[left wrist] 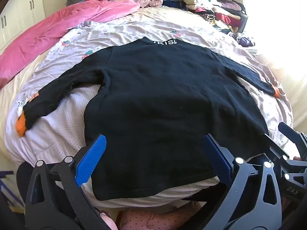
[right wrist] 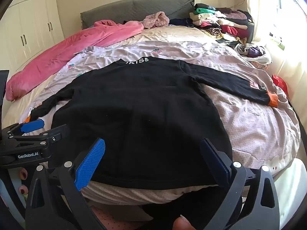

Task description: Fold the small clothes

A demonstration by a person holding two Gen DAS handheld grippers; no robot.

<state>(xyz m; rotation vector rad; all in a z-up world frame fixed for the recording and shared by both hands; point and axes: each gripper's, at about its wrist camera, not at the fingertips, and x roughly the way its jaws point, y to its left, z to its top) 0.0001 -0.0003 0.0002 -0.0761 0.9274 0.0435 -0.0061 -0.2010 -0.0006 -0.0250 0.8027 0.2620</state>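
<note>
While both grippers hang over the near edge of the bed (left wrist: 49, 149), their jaws stand wide apart and grip nothing. Closest in, a fingertip (right wrist: 181, 223) with a long nail shows at the bottom of the right wrist view. In the left wrist view, the left gripper (left wrist: 153, 159) frames the hem of a black top (left wrist: 163, 99) between its blue pads (left wrist: 92, 159), which sit above the cloth without pressing it. Part of the right gripper (right wrist: 151, 161) shows at that view's right edge. From the right wrist view, the right gripper spans the same hem a little further right, and the left gripper appears at the left edge, just beside the top's left hem corner.

That top lies flat on the quilt (right wrist: 259, 130), hem nearest, collar farthest, with white lettering (left wrist: 165, 42) on the collar. Both sleeves spread out to the sides, each ending in an orange cuff (left wrist: 20, 126); the right sleeve bears a small patch near its cuff (right wrist: 273, 99).

Beyond the collar, a pink blanket (left wrist: 57, 30) runs along the left side of the bed. A fuzzy pink garment (right wrist: 157, 20) sits by the grey headboard (right wrist: 134, 7). At the far right corner is a pile of clothes (right wrist: 220, 22), with more loose garments (right wrist: 253, 52) nearer the bright window. White cupboards (right wrist: 28, 30) stand at the left wall.
</note>
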